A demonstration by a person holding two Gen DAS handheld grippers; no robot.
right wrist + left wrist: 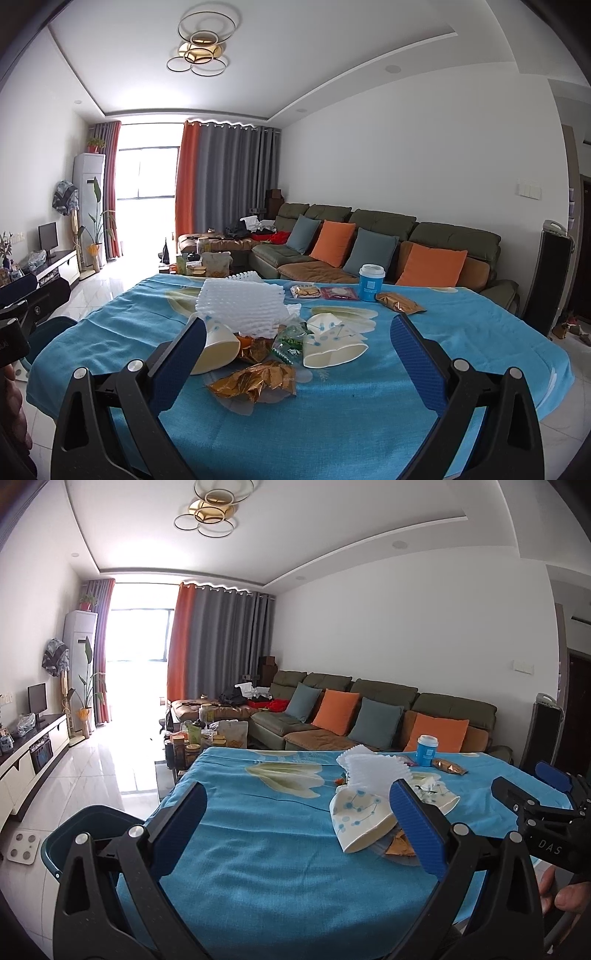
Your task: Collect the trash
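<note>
Trash lies piled on the blue tablecloth [351,413]: a gold wrapper [255,380], a green wrapper [290,341], two squashed paper cups [332,345] on their sides, and white foam netting [240,302]. Farther back are a blue cup [371,282] standing upright, a gold packet [399,302], a biscuit packet [304,291] and a red packet [340,293]. My right gripper [299,323] is open just short of the pile and holds nothing. My left gripper [299,788] is open over bare cloth, left of a squashed cup [358,819]. A teal bin [70,834] stands below the table's left edge.
A sofa [388,236] with orange and grey cushions runs behind the table. A cluttered coffee table [207,738] stands beyond the far left corner. A TV cabinet [33,746] lines the left wall, with white tiled floor [103,771] between. A hand [565,897] holds the right gripper's handle.
</note>
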